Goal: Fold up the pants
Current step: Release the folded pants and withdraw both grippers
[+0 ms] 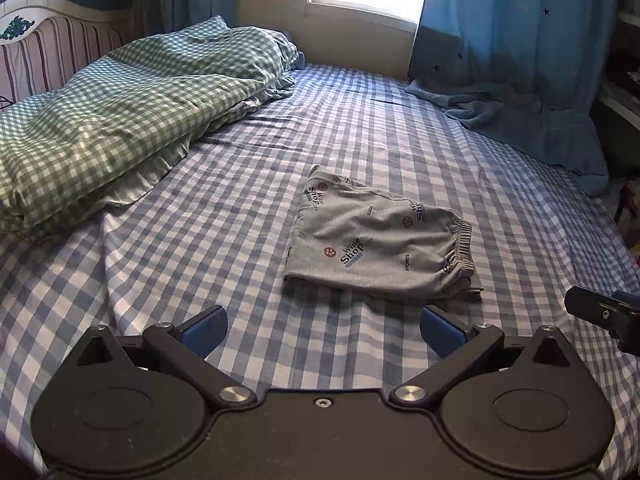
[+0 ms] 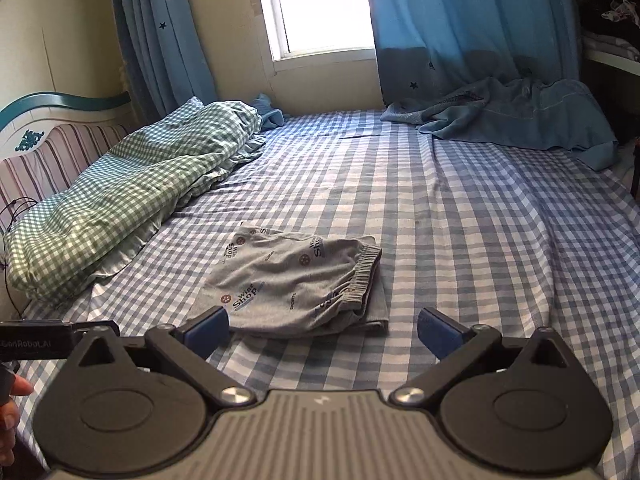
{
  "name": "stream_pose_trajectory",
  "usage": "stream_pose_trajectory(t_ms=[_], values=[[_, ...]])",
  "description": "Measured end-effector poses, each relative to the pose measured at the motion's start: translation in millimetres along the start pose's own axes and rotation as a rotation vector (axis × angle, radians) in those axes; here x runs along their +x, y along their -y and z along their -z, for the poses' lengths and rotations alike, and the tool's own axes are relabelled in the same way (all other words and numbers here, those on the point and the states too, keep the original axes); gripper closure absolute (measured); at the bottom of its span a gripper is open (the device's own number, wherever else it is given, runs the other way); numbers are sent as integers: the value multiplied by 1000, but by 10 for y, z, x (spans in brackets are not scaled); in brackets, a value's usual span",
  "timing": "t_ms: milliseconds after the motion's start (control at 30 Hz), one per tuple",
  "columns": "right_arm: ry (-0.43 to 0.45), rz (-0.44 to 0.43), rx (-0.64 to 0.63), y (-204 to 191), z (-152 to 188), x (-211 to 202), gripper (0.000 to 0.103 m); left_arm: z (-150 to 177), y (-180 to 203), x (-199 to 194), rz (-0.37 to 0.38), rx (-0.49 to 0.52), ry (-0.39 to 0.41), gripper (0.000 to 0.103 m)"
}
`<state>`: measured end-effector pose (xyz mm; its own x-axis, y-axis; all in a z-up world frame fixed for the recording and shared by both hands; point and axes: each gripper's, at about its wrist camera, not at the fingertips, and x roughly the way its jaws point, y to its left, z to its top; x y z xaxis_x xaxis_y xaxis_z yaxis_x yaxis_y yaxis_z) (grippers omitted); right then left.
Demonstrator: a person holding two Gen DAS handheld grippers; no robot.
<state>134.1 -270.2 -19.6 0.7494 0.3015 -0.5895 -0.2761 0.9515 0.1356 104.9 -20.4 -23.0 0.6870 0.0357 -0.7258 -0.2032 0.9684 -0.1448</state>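
Observation:
Grey printed pants point(image 1: 380, 244) lie folded into a compact bundle on the blue-checked bed sheet point(image 1: 200, 240), waistband to the right. My left gripper point(image 1: 322, 330) hovers open in front of them, blue pads wide apart, nothing between them. In the right wrist view the same pants point(image 2: 296, 284) lie just beyond my right gripper point(image 2: 323, 330), which is also open and empty, its left pad overlapping the bundle's near edge in the picture. A part of the right gripper point(image 1: 604, 314) shows at the right edge of the left wrist view.
A green-checked duvet point(image 1: 120, 108) is heaped along the striped headboard point(image 1: 52, 52) on the left. A blue towel point(image 2: 520, 116) lies at the far right under star-printed curtains point(image 2: 472, 20). A hand point(image 2: 12, 408) holds the left gripper's black body point(image 2: 36, 344) at the left edge.

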Motion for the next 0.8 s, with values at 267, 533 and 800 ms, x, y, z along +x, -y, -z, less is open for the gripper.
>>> stream_pose_trajectory(t_ms=[267, 533, 800], values=[[-15, -28, -14, 15, 206, -231, 0, 210, 91, -190, -17, 3, 9, 1], [-17, -43, -19, 39, 263, -333, 0, 313, 134, -299, -53, -9, 14, 1], [-24, -59, -28, 30, 290, -363, 0, 350, 132, -318, -75, -15, 4, 1]])
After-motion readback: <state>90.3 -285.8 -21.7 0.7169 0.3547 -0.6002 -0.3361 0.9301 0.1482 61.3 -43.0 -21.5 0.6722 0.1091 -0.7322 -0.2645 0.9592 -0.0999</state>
